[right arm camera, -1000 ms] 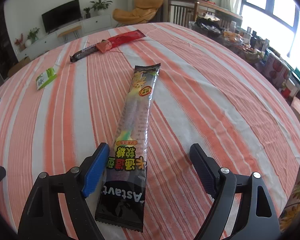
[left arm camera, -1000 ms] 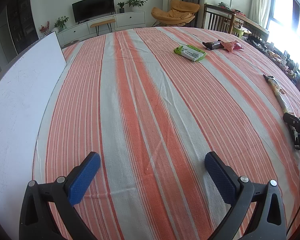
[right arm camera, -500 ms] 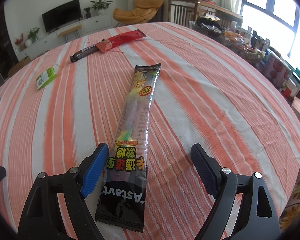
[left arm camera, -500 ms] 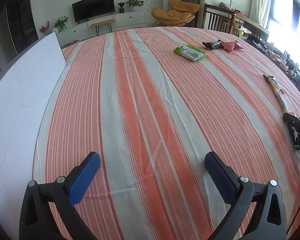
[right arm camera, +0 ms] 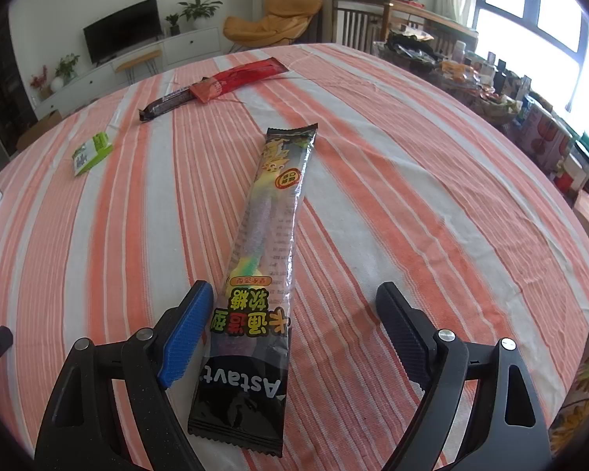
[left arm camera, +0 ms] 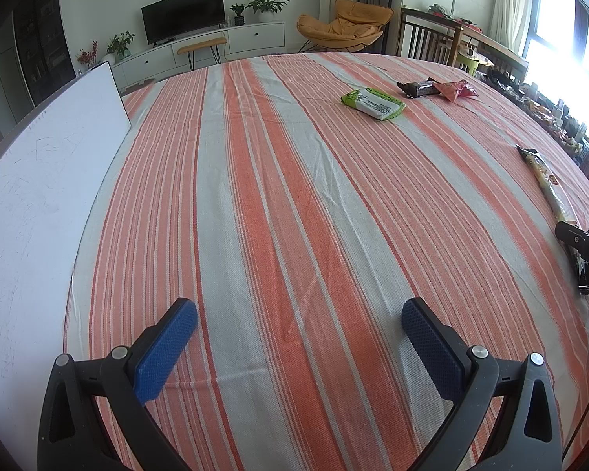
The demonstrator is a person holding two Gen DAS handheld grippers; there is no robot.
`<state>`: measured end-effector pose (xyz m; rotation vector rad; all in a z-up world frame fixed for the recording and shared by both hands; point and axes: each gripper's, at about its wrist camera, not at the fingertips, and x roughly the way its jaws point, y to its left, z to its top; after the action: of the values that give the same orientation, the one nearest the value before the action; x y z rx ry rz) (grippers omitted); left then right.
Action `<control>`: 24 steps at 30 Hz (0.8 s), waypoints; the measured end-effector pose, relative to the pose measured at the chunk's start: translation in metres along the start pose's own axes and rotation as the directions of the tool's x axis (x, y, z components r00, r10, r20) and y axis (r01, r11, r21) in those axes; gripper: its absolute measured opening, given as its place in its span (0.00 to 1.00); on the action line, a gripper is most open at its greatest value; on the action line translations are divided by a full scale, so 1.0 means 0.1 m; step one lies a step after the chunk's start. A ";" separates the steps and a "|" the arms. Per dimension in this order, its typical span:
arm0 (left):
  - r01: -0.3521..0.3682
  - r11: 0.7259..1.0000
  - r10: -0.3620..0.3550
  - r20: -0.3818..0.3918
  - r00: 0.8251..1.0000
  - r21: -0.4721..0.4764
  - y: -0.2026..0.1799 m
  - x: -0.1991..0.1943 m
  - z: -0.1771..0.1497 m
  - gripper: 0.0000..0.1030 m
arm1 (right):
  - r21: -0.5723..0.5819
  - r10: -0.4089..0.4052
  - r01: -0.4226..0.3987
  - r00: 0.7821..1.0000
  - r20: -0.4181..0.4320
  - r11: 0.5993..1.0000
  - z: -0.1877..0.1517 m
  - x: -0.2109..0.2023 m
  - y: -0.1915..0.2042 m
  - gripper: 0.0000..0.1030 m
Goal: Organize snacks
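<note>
A long dark candy pack (right arm camera: pixel 271 227) lies flat on the striped tablecloth (right arm camera: pixel 392 180), its near end between the jaws of my right gripper (right arm camera: pixel 294 306). That gripper is open; its blue left pad (right arm camera: pixel 186 329) sits close beside the pack without pressing it. My left gripper (left arm camera: pixel 298 314) hangs open over bare cloth with nothing between its fingers. Farther off lie a green-and-white pack (left arm camera: pixel 373 103), a dark bar (left arm camera: pixel 418 88) and a red pack (left arm camera: pixel 457 90). The candy pack (left arm camera: pixel 549 188) also shows at the left wrist view's right edge.
A white board (left arm camera: pixel 31 204) lies along the table's left side. Beyond the right edge of the table is a crowded stand of boxes and bottles (right arm camera: pixel 530 117). Chairs, a TV cabinet and an orange armchair stand behind the table.
The right gripper's jaws have spread a touch wider around the candy pack. Neither hand nor any snack has shifted.
</note>
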<state>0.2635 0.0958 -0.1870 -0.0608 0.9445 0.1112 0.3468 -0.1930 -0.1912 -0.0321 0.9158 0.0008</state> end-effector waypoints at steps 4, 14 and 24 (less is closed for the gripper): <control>0.000 1.000 0.000 0.000 1.000 0.000 0.00 0.00 0.00 1.00 | 0.000 0.000 0.000 1.000 0.000 1.000 0.00 0.00 0.00 0.85; 0.000 1.000 0.000 0.000 1.000 0.000 0.00 0.00 0.00 1.00 | 0.000 0.000 0.000 1.000 0.000 1.000 0.00 0.00 0.00 0.86; -0.022 0.998 0.018 -0.062 0.998 -0.062 -0.04 0.07 0.16 1.00 | 0.000 0.001 -0.001 1.000 0.000 1.000 0.00 0.00 -0.01 0.86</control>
<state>0.2808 0.0936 -0.1830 -0.1136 1.0032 0.1584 0.3465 -0.1937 -0.1912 -0.0315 0.9160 0.0018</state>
